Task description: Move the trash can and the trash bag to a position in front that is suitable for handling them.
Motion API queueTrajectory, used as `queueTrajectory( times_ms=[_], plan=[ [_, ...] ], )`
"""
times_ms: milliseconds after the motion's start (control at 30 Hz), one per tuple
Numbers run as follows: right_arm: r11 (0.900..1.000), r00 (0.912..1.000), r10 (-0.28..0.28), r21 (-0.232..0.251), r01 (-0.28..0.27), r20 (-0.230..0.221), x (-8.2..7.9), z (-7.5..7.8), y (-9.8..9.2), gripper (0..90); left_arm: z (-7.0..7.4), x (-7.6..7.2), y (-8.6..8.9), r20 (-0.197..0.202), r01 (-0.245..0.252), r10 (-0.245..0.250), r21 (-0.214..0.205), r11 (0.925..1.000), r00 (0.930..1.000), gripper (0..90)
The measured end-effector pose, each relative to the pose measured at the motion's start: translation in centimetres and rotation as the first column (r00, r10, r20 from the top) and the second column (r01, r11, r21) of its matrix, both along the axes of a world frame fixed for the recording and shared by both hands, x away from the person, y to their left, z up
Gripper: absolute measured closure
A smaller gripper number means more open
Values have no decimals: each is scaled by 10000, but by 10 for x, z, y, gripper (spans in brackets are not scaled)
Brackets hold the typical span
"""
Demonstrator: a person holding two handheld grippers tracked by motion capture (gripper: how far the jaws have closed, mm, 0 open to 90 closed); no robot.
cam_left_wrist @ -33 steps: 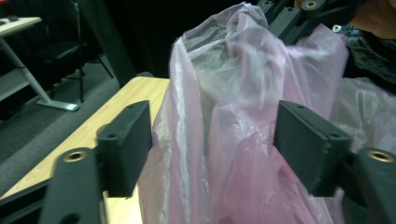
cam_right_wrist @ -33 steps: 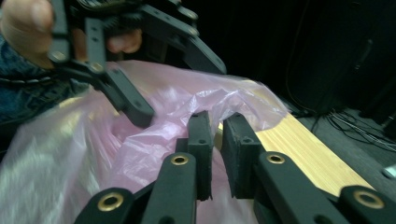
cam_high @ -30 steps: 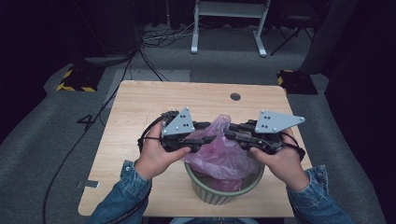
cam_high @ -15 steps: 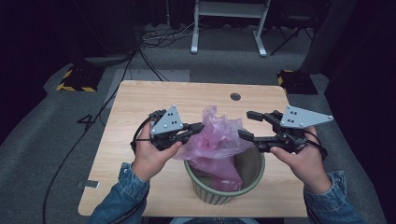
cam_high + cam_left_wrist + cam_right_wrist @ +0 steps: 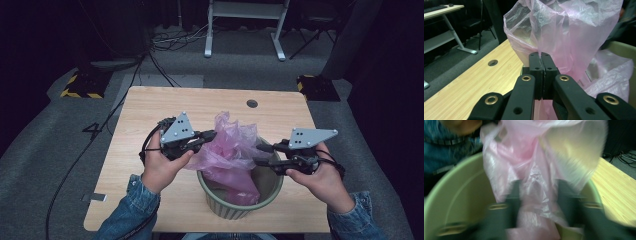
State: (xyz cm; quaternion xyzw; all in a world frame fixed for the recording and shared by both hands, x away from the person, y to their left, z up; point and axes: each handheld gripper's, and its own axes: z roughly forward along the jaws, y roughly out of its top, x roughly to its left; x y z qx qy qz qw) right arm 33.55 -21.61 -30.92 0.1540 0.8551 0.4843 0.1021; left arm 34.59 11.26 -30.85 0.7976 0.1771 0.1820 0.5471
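The pink bag [image 5: 564, 32] is pinched between the closed jaws of the left gripper [image 5: 209, 136]. To its right the bag hangs into the green bin [image 5: 235, 206]. Bag film is flanked by the right gripper [image 5: 260, 154], whose jaws have just been closing; a grip cannot be told.

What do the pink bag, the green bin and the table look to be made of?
Bag: thin plastic film, translucent, crinkled and glossy. Bin: probably moulded plastic, matt olive green with ribbed sides. Table: pale wood grain, likely laminate, smooth, with a round cable hole.
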Motion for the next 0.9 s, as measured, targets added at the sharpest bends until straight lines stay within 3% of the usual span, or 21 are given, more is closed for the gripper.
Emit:
queueTrajectory(
  times_ms=[33,67,233,300,500,633,667,700,767,900],
  plan=[
    [10000,10000,-6,-93,6,-13,-1,0,0,884,0,0,1,38,-33,33,23,10000,10000,889],
    [9999,10000,8,-133,-8,24,-2,0,0,900,0,-1,2,84,-104,104,-1,9999,9999,888],
    [9979,9992,-327,-553,338,215,-12,4,-13,900,-3,-1,16,261,-786,780,260,9966,9966,890],
    [9953,9981,-579,-761,594,222,-18,4,-22,900,-6,0,23,149,-980,976,279,9948,9951,891],
    [9888,9937,-1111,-1014,1094,-113,-37,-1,-53,900,-15,1,40,-191,-1639,1645,304,9860,9862,894],
    [9912,9933,-1020,-904,968,-548,-47,-3,-64,899,-17,3,40,-287,-1644,1651,268,9860,9859,894],
    [9931,9943,-921,-784,878,-531,-49,-2,-65,839,-17,3,39,-260,-1613,1621,290,9865,9864,893],
    [9945,9948,-910,-560,884,-455,-51,0,-64,725,-16,3,37,-235,-1529,1535,248,9879,9879,892],
    [9948,9949,-1001,-177,1000,-85,-53,6,-62,564,-15,3,33,-197,-1408,1411,167,9899,9898,891],
    [9957,9941,-925,44,924,575,-51,19,-56,437,-13,2,27,-116,-1216,1217,70,9926,9925,880]
  ],
)
